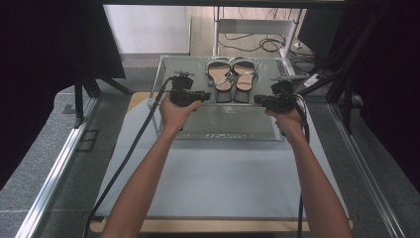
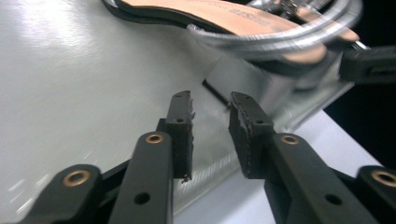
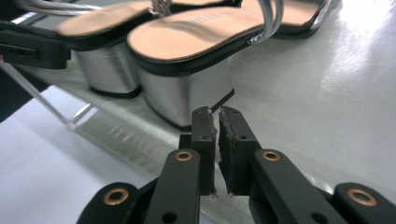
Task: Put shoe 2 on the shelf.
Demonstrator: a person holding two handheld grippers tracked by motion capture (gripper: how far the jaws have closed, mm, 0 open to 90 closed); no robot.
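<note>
High view: sandals [image 1: 232, 79] sit upper centre on clear tray [image 1: 225, 128]. Left gripper [image 2: 211, 122] jaws apart, right gripper [image 3: 215, 128] jaws nearly together, both empty. Sandals prob. light, stiff soles, block heels best grab pts; straps floppy.

Lab rig, black curtains [image 1: 39, 74], floor cables [image 1: 257, 44] (metal framing [image 1: 49, 173])

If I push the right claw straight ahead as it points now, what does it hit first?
Most likely the silver block heel of the nearer sandal, directly beyond the right claw; the gap looks small, though depth is unclear.
</note>
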